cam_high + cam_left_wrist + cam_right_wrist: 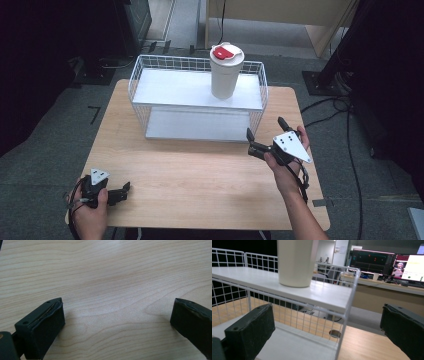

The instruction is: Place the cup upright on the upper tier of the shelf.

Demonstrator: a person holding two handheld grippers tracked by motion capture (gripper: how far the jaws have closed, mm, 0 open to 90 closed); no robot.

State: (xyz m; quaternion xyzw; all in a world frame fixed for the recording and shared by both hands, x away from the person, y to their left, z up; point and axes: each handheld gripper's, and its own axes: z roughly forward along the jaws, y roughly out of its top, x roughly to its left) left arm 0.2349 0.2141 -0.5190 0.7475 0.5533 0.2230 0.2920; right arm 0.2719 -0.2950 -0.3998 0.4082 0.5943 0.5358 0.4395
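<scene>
High view looks down on a pale wooden counter (200,170) carrying a white wire rack (197,97) with two shelves, set toward the far edge. A cream tumbler (226,72) with a white lid and a red flap stands upright on the rack's upper shelf, toward its right end. The left claw (122,192) lies low at the near left corner of the counter, held in the person's left hand (92,212); the left gripper view shows its jaws spread wide over bare wood grain, nothing between them. The right claw (265,127) is held above the counter just in front of the rack's right end — jaws also wide apart and empty. In the right gripper view the tumbler (295,262) sits on the shelf above and between the jaws, with monitors (387,265) on a desk beyond.
</scene>
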